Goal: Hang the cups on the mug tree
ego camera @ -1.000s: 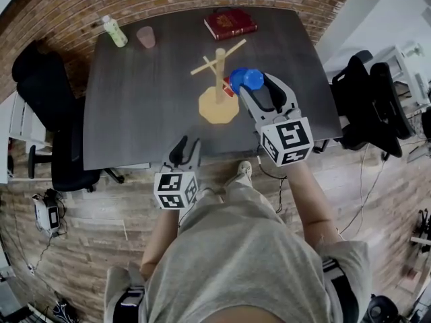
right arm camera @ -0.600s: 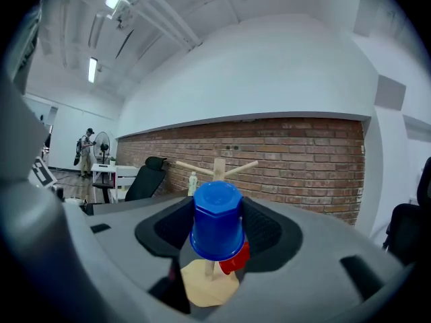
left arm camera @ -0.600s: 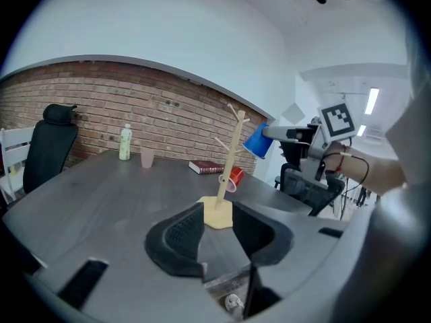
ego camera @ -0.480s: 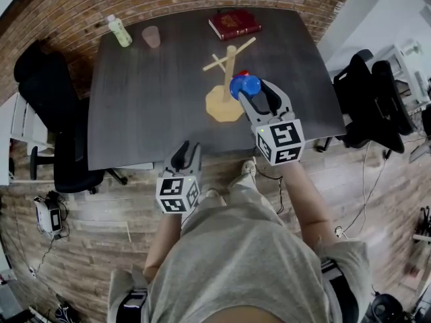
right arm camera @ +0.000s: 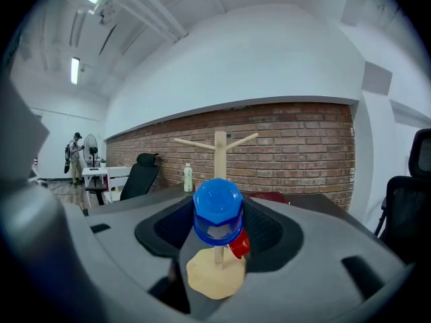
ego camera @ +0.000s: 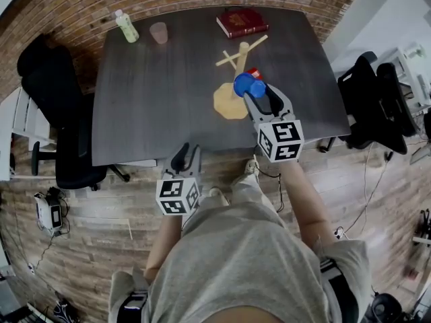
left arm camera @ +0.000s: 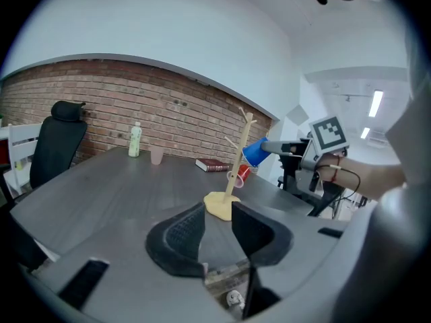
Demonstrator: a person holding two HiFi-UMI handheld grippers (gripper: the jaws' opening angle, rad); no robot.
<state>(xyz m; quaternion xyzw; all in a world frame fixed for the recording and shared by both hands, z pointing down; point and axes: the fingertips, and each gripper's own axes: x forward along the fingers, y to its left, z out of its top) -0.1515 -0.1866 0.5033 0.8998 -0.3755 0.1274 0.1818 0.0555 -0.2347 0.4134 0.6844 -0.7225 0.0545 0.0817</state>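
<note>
- The right gripper [ego camera: 258, 94] holds the blue cup [ego camera: 248, 85] tight between its jaws.
- The cup lies along the jaws. Its closed bottom faces back at the gripper, and its open end points ahead at the mug tree [ego camera: 241, 56].
- The tree post stands just past the cup. A red cup [ego camera: 254, 73] hangs low on it, just behind and below the blue one.
- Only the left gripper view shows the blue cup from the side.
- The left gripper [ego camera: 186, 155] has a small gap between its jaws, with nothing in it. The tree is well ahead of it.
- The pink cup [ego camera: 159, 33] and bottle [ego camera: 126, 27] stand far ahead; I cannot see inside any cup.
</note>
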